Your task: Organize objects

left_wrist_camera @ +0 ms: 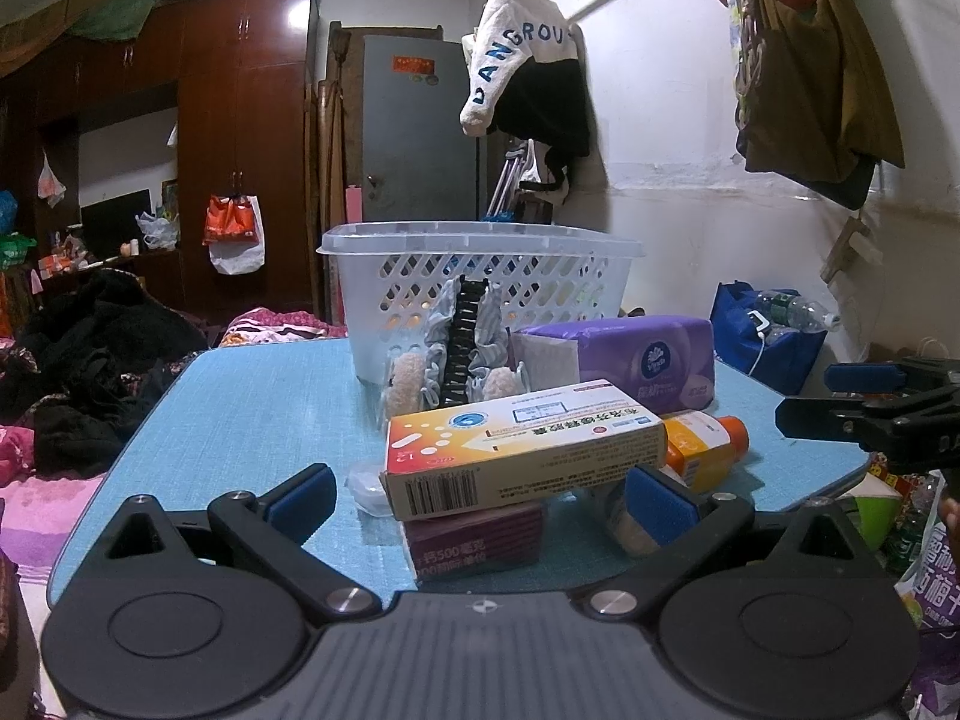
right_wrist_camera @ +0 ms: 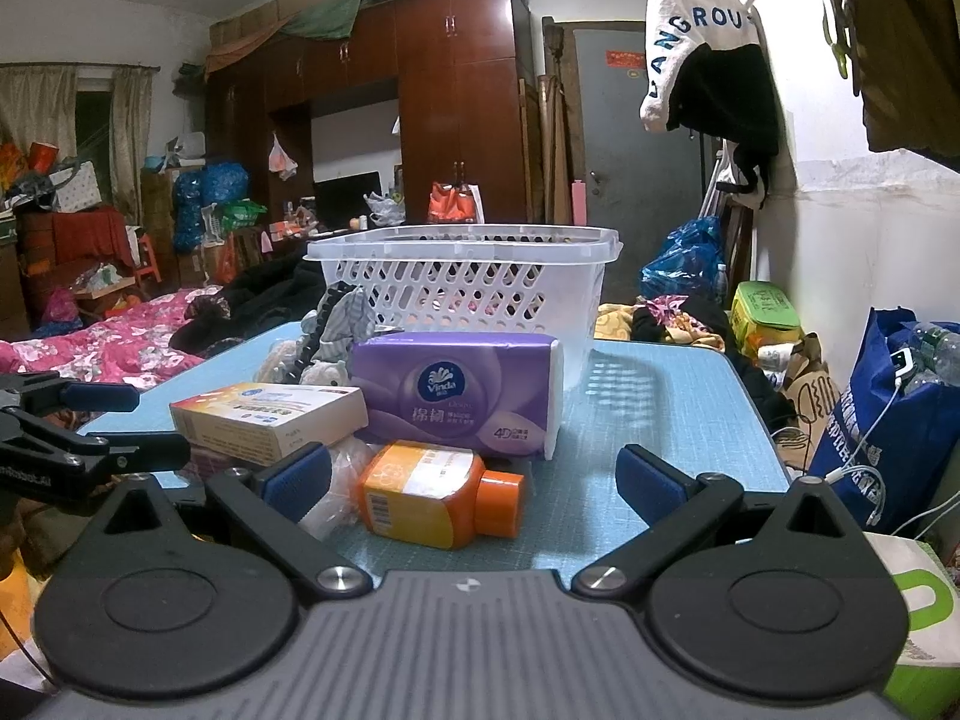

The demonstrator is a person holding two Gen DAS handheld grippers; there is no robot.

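Observation:
On the blue table (left_wrist_camera: 240,408) stands a white perforated basket (left_wrist_camera: 480,276) at the far side. In front of it lie a grey striped cloth item with a black strip (left_wrist_camera: 462,348), a purple tissue pack (left_wrist_camera: 636,360), an orange bottle (left_wrist_camera: 702,450) on its side, and a white-orange medicine box (left_wrist_camera: 522,450) stacked on a purple box (left_wrist_camera: 480,540). My left gripper (left_wrist_camera: 480,498) is open, its fingers on either side of the stacked boxes. My right gripper (right_wrist_camera: 474,480) is open at the near edge, just before the orange bottle (right_wrist_camera: 432,492) and tissue pack (right_wrist_camera: 462,396).
A bed with pink bedding (right_wrist_camera: 108,342) and dark clothes (left_wrist_camera: 78,360) lies left of the table. A blue bag (right_wrist_camera: 894,414) with water bottles stands at the right. Clothes hang on the white wall (left_wrist_camera: 690,120). A wardrobe (right_wrist_camera: 456,90) and grey door (left_wrist_camera: 414,126) stand behind.

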